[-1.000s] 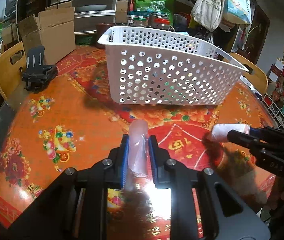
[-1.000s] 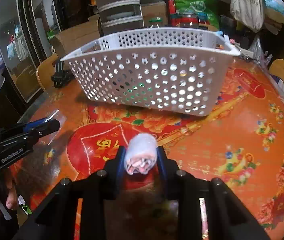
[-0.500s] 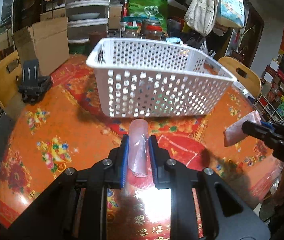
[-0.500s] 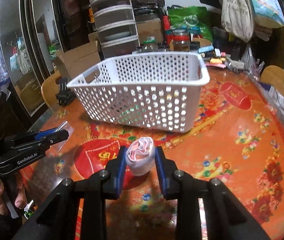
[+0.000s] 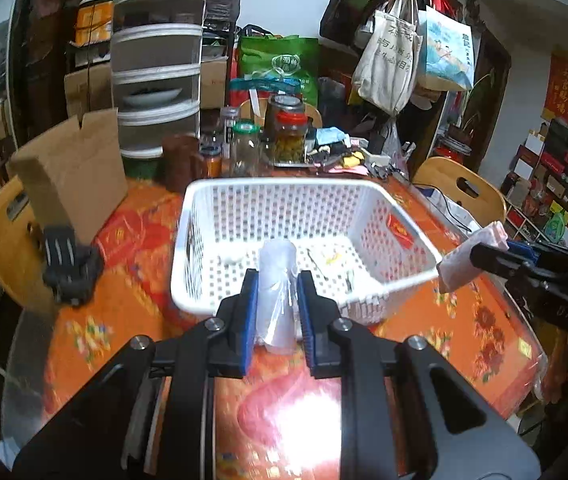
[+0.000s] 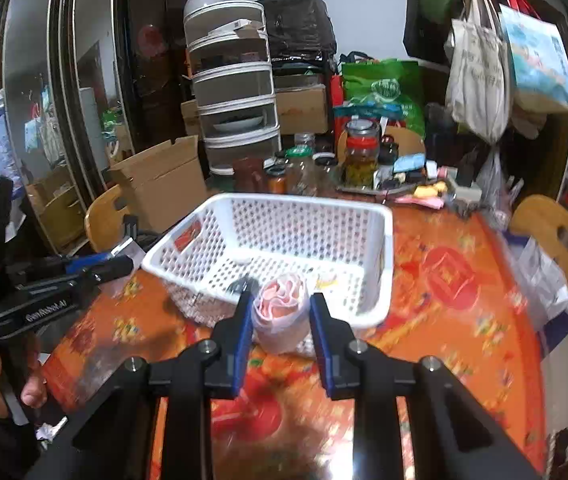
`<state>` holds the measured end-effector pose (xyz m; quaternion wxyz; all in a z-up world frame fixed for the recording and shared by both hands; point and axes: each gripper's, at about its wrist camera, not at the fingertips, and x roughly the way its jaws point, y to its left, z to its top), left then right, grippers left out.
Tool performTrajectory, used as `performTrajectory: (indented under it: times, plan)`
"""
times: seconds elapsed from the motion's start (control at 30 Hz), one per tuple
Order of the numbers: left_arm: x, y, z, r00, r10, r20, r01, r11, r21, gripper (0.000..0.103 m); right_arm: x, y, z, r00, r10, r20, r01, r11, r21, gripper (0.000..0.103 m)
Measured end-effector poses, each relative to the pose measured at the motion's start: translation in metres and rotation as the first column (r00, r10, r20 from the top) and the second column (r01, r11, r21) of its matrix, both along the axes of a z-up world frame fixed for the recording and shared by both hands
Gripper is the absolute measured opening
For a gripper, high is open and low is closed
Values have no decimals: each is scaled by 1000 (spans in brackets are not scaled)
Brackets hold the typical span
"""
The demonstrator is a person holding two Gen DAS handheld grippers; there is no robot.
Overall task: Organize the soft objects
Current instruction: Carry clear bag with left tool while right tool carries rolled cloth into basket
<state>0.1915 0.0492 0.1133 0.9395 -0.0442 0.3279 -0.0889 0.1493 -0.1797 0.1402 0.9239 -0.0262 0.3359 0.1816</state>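
A white perforated basket [image 5: 396,208] stands on the orange table; it also shows in the right wrist view [image 6: 386,240]. My left gripper [image 5: 277,280] is shut on a pale roll in clear plastic wrap [image 5: 277,304], held raised over the basket's near rim. My right gripper [image 6: 279,304] is shut on a rolled pink-and-white cloth [image 6: 281,312], also raised at the basket's near edge. In the left wrist view that cloth roll [image 5: 464,258] hangs just right of the basket. The left gripper [image 6: 95,268] shows at the left of the right wrist view.
A black stand [image 5: 69,268] sits left of the basket. A cardboard box [image 5: 75,176], jars [image 5: 290,136] and a white tiered cover [image 5: 155,64] crowd the back. Wooden chairs [image 5: 460,188] ring the table. A few small scraps [image 5: 332,258] lie inside the basket.
Both grippers have risen and moved forward with their rolls, from low in front of the basket to above its near rim, so its inside now shows.
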Motion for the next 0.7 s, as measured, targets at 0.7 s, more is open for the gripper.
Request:
performTrajectory:
  times: [0.7]
  plan:
    - [148,0,-74,966,84,-246,-64,994,86,18,121,18,-66,975,-59,-213,41,995,-90,26]
